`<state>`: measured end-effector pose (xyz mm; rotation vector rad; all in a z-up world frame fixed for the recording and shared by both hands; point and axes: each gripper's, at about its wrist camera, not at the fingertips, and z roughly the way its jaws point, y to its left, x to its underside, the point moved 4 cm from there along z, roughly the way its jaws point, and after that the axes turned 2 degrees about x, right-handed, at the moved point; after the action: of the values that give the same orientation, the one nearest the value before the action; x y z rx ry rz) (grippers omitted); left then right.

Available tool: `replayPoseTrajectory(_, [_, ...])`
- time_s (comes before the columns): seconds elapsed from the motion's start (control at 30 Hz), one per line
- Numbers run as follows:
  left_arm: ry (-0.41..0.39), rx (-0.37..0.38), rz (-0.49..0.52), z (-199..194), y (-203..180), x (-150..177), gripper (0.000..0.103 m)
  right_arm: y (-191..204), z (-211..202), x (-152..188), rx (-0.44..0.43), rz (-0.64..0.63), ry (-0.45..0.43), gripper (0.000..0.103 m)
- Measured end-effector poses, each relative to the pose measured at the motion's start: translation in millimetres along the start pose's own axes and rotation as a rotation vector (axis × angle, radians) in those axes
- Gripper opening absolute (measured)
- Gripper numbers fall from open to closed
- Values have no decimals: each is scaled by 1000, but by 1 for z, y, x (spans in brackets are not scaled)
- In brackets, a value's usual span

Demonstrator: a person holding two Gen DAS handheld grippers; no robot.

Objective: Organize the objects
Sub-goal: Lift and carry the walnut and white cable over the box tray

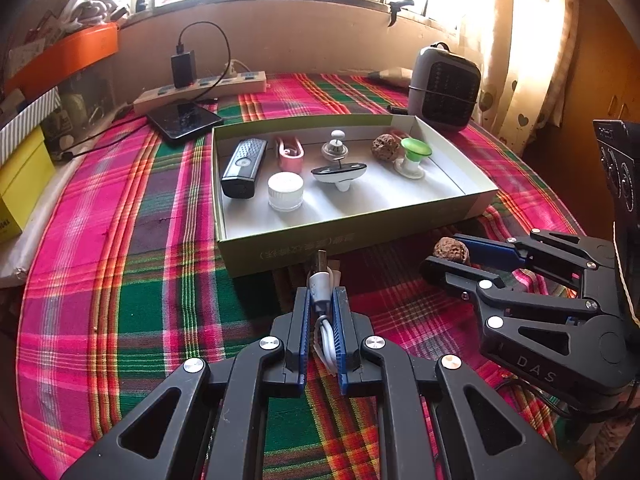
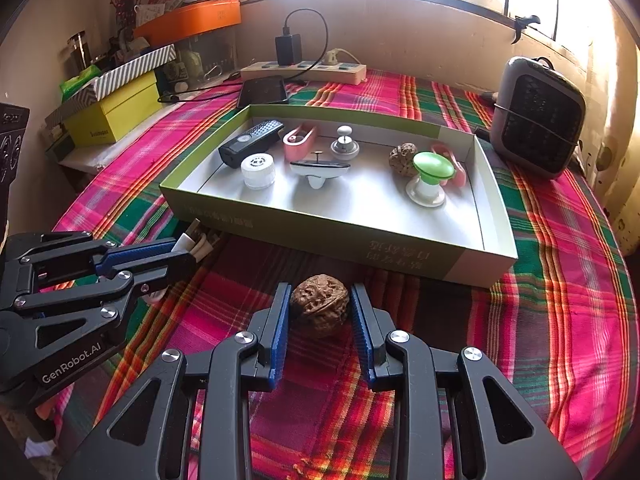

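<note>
Clutter rings the shallow green-and-white cardboard box in our left wrist view: a black phone and a cream power strip behind it, a grey fan heater at its far right corner, all on the pink-and-green plaid cloth. Inside the box lie a black remote, a white round jar and a green-topped white stand. Our left gripper is clenched on a coiled white USB cable, whose metal plug sticks out past the fingertips toward the box's near wall, which stands just ahead. To the right, our right gripper points at a brown wrinkled walnut.

From the right wrist view, that walnut sits on the cloth between the blue pads of the right gripper, just short of the box's near wall. The left pad touches it; the right pad seems to stand a sliver off, so we cannot tell whether it is gripped. A second walnut rests inside the box. The left gripper shows at left with the cable.
</note>
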<state>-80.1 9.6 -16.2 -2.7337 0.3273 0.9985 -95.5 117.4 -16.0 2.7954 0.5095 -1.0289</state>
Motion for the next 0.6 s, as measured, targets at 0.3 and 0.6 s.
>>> replayPoseTrajectory(0.3, [-24, 4, 17, -8, -8, -10, 10, -5, -11, -5, -1, 13, -29, 31])
replayPoseTrajectory(0.6, [-40, 11, 29, -11, -14, -20, 10, -11, -17, -10, -4, 32, -52, 31])
